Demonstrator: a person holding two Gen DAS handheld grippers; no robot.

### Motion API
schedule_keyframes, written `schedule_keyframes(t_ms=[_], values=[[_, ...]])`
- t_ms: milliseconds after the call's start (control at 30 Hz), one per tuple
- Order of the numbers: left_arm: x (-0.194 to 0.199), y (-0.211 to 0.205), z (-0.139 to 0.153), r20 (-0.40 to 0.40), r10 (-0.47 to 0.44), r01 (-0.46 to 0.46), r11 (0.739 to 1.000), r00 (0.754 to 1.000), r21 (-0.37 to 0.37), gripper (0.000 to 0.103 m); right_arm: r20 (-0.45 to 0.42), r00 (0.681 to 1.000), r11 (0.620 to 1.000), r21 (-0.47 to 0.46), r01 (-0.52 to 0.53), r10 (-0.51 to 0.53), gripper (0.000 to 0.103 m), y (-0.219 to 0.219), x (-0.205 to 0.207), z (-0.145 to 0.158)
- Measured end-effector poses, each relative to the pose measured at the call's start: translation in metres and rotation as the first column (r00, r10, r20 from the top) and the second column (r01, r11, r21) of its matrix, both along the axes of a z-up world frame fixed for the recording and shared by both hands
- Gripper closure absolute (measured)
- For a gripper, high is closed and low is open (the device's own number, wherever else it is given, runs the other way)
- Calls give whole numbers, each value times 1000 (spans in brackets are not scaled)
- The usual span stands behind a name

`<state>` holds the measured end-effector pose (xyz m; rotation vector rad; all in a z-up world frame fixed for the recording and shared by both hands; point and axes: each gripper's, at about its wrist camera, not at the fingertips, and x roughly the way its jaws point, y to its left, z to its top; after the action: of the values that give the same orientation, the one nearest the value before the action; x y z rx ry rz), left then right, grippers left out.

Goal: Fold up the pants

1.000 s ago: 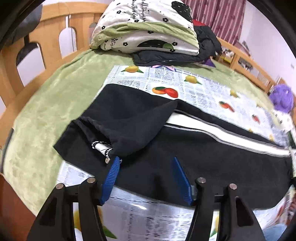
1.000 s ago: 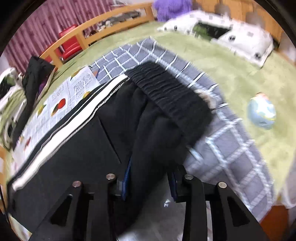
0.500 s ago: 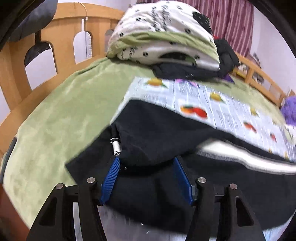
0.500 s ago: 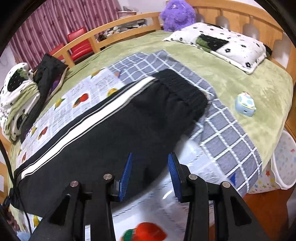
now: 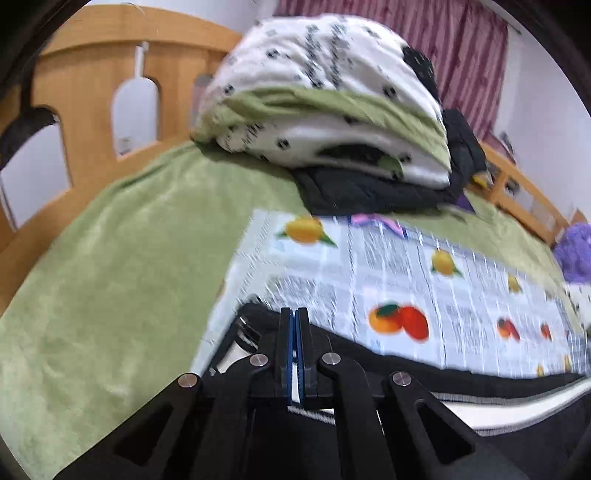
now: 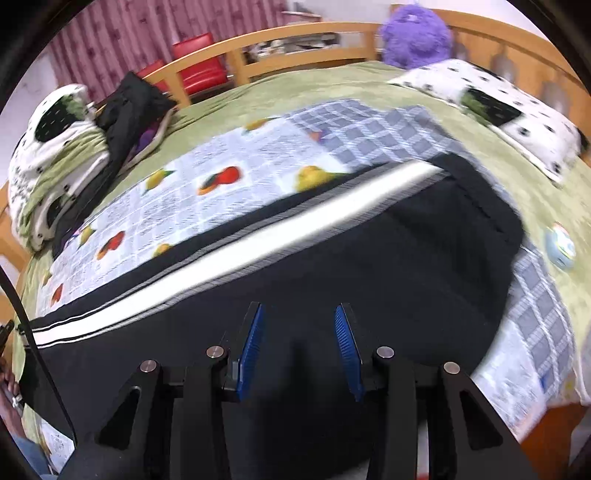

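pants (image 6: pixel 332 266): black, white side stripe. sheet (image 5: pixel 461 288): white, fruit print. cloth (image 6: pixel 369 129): grey-white check. blanket (image 5: pixel 129 258): green. plush toy (image 6: pixel 415 35): purple.

left gripper (image 5: pixel 294 332) had its blue pads pressed together, jaws closed. right gripper (image 6: pixel 300 332) held its jaws wide apart, blue pads (image 6: pixel 252 345) angled outward, nothing between.
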<state>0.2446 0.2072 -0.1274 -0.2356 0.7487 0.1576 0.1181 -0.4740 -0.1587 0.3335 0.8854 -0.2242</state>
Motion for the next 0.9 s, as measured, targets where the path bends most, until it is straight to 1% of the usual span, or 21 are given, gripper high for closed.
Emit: schedule_keyframes(t_ms=[33,67,100,133,167,200,233,267,300,367,400,433,467,567,633,667,700,767,800,833,900], values=[[0,-5,-3,-25,-12,13,1000,1000,4,93,6,1000,1000,-1,-23,23,62,6,7,-1],[0,-9,-6,-50,-26,26,1000,998,3,88,18,997,997,-6,-76,76,54,18,22,-2],[-1,-13,-9,-64,-45,45,999,997,-9,76,21,994,994,-9,-109,110,46,25,30,-3],[-6,-16,-10,-59,-56,55,998,997,-18,65,23,987,987,-17,-161,161,45,36,44,-6],[-10,-19,-10,-47,-65,64,998,997,-21,58,23,980,980,-28,-196,196,45,46,55,-7],[-13,-22,-10,-41,-69,68,998,997,-7,44,23,971,971,-37,-235,236,45,58,68,-9],[-15,-24,-11,-42,-67,68,998,997,15,39,16,952,952,-50,-303,304,45,74,84,-12],[-17,-26,-10,-44,-58,61,997,997,51,39,9,938,937,-61,-344,345,45,83,93,-14],[-19,-27,-10,-42,-55,58,996,998,67,39,-2,918,915,-85,-394,396,45,96,103,-18],[-20,-28,-11,-38,-77,78,996,996,38,39,-19,880,871,-135,-473,475,45,117,122,-26],[-18,-33,-15,-55,-117,118,993,992,19,39,-30,866,855,-148,-497,499,45,125,131,-29],[-16,-37,-16,-71,-139,141,990,988,25,39,-42,848,837,-146,-528,528,45,131,140,-33],[-14,-45,-18,-85,-160,164,985,983,49,39,-58,830,819,-140,-557,554,45,134,148,-38],[-14,-58,-18,-82,-182,190,977,980,95,39,-132,782,771,-128,-623,610,45,143,168,-57],[-14,-58,-19,-86,-183,191,978,979,88,39,-171,745,729,-153,-667,645,57,150,170,-65],[-14,-54,-20,-86,-176,183,980,981,77,39,-174,725,708,-155,-689,667,86,153,169,-65],[-15,-51,-21,-86,-163,170,983,983,71,39,-182,696,677,-162,-718,695,100,157,167,-61],[-17,-43,-22,-79,-137,143,987,987,73,39,-170,705,666,-235,-708,689,100,163,160,-55],[-17,-38,-22,-74,-127,132,988,989,78,39,-133,718,674,-264,-690,683,101,163,155,-48],[-17,-32,-20,-69,-112,117,989,991,85,39,-114,726,682,-269,-680,678,101,161,154,-45],[-15,-18,-16,-50,-69,74,993,996,93,39,-53,752,728,-215,-652,657,101,149,155,-41]])
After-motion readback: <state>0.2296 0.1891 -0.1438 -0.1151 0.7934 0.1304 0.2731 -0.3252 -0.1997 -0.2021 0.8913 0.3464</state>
